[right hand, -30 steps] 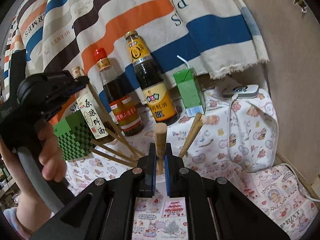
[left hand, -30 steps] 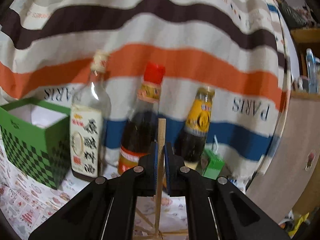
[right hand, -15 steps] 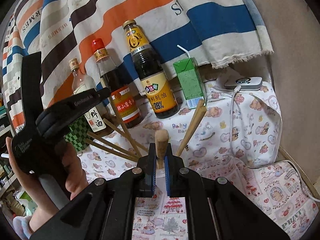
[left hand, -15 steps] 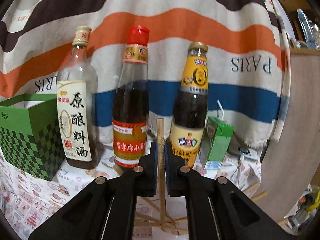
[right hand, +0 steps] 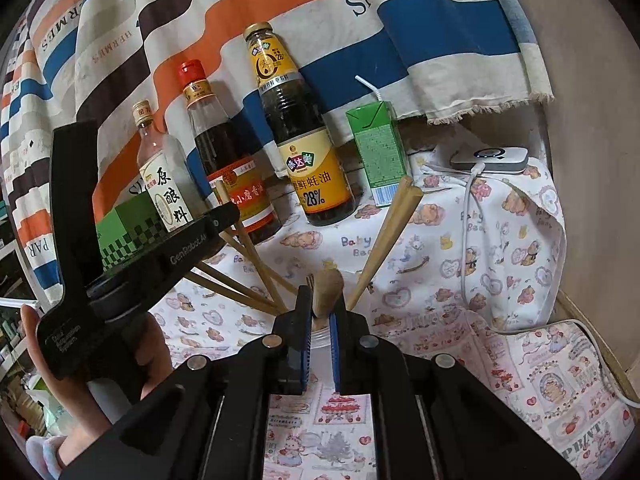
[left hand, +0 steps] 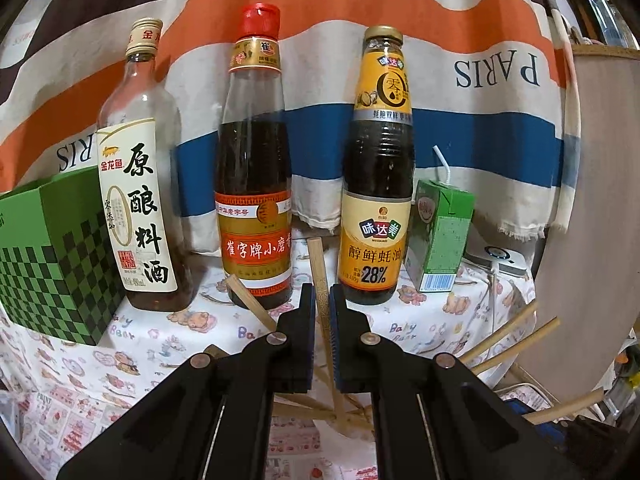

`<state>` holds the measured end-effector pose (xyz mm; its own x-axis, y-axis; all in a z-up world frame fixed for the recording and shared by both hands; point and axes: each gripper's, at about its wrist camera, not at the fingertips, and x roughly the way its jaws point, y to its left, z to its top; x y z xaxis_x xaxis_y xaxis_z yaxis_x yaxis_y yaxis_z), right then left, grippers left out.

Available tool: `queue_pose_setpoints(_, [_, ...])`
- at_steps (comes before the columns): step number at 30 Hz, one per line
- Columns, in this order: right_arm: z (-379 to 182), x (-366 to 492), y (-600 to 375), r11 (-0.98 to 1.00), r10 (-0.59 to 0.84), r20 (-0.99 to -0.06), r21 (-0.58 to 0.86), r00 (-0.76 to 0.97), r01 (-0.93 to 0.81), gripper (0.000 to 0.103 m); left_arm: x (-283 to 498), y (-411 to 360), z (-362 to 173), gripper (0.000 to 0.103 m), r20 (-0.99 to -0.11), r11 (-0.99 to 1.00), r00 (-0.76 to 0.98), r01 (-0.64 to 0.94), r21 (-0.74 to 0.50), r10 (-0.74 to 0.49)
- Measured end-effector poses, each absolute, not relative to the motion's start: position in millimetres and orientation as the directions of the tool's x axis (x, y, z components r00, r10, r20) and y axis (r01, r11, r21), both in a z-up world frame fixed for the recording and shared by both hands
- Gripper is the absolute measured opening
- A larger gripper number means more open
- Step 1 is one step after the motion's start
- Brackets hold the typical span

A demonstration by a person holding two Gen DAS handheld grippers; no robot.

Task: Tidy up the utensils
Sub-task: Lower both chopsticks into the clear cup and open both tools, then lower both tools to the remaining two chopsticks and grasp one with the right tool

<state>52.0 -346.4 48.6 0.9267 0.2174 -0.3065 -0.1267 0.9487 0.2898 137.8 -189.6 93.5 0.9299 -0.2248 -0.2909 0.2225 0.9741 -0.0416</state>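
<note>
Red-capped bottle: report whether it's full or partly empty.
Partly empty: dark liquid in the red-capped bottle stops below its clear shoulder and neck.

Left tool (left hand: 322, 300) came down over the last second with the chopstick (left hand: 320, 276) clamped in it. In the left wrist view the three bottles climbed the frame: the red-capped one (left hand: 254, 160) went from sitting behind the stick to standing full height above it. Stick rolled from a slight lean to near upright, tip now between the red-capped bottle and the yellow-label bottle (left hand: 378, 168). In the right wrist view I saw the left tool (right hand: 222, 216) drop from level with the bottle necks to across their labels, and the holding hand (right hand: 80, 392) sank toward the bottom-left corner.
</note>
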Motion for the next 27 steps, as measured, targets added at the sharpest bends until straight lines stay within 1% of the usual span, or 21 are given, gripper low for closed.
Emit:
queue_pose_setpoints(4, [48,52,-347,0.951,0.203,-0.304,0.289,0.931,-0.113,0.009,135,-186,98,0.007,-0.280,0.974,0.933,0.219,-0.053,-0.225])
queue_pose_setpoints(5, [48,52,-347,0.951,0.201,-0.302,0.290,0.932,-0.111,0.009,134,-184,100,0.010,-0.276,0.975,0.935,0.217,-0.053,-0.223])
queue_pose_setpoints(6, [48,52,-347,0.950,0.202,-0.301,0.291,0.932,-0.112,0.010,132,-181,102,0.017,-0.274,0.975,0.935,0.217,-0.055,-0.224])
queue_pose_setpoints(7, [48,51,-347,0.950,0.202,-0.299,0.290,0.933,-0.113,0.010,131,-178,105,0.022,-0.271,0.975,0.937,0.214,-0.056,-0.222])
queue_pose_setpoints(9, [50,48,-348,0.953,0.189,-0.287,0.286,0.939,-0.104,0.016,126,-171,109,0.045,-0.252,0.978,0.945,0.200,-0.056,-0.208])
queue_pose_setpoints(10, [52,45,-348,0.954,0.183,-0.275,0.280,0.944,-0.103,0.026,122,-166,112,0.050,-0.238,0.980,0.951,0.191,-0.055,-0.198])
queue_pose_setpoints(11, [54,42,-348,0.955,0.181,-0.264,0.277,0.947,-0.105,0.035,118,-161,115,0.058,-0.228,0.982,0.955,0.184,-0.053,-0.191])
queue_pose_setpoints(14, [60,34,-348,0.957,0.177,-0.228,0.266,0.957,-0.113,0.038,106,-146,121,0.062,-0.215,0.982,0.959,0.181,-0.047,-0.187])
queue_pose_setpoints(15, [62,31,-348,0.958,0.176,-0.218,0.261,0.960,-0.116,0.039,102,-141,123,0.067,-0.216,0.983,0.959,0.177,-0.044,-0.183])
queue_pose_setpoints(16, [64,27,-347,0.960,0.170,-0.204,0.256,0.964,-0.115,0.046,97,-135,123,0.070,-0.218,0.984,0.960,0.172,-0.038,-0.176])
queue_pose_setpoints(17, [66,24,-347,0.961,0.165,-0.191,0.253,0.968,-0.114,0.052,91,-129,123,0.078,-0.219,0.986,0.961,0.166,-0.033,-0.169])
queue_pose_setpoints(18, [69,19,-346,0.962,0.163,-0.171,0.248,0.972,-0.118,0.053,84,-124,123,0.083,-0.218,0.987,0.963,0.159,-0.027,-0.161])
queue_pose_setpoints(19, [71,15,-344,0.962,0.169,-0.154,0.240,0.974,-0.129,0.056,78,-119,122,0.086,-0.218,0.988,0.964,0.152,-0.020,-0.153])
queue_pose_setpoints(21, [76,8,-340,0.964,0.179,-0.130,0.223,0.975,-0.147,0.063,66,-109,120,0.095,-0.226,0.992,0.966,0.129,0.000,-0.126])
queue_pose_setpoints(22, [77,4,-337,0.964,0.188,-0.115,0.215,0.976,-0.160,0.065,63,-106,118,0.096,-0.240,0.994,0.966,0.106,0.022,-0.097])
queue_pose_setpoints(23, [78,2,-334,0.963,0.196,-0.106,0.208,0.975,-0.171,0.065,61,-103,116,0.096,-0.259,0.995,0.963,0.090,0.039,-0.077])
queue_pose_setpoints(27, [75,-2,-321,0.960,0.233,-0.110,0.186,0.966,-0.210,0.066,46,-77,107,0.097,-0.260,0.998,0.963,0.063,-0.029,-0.069])
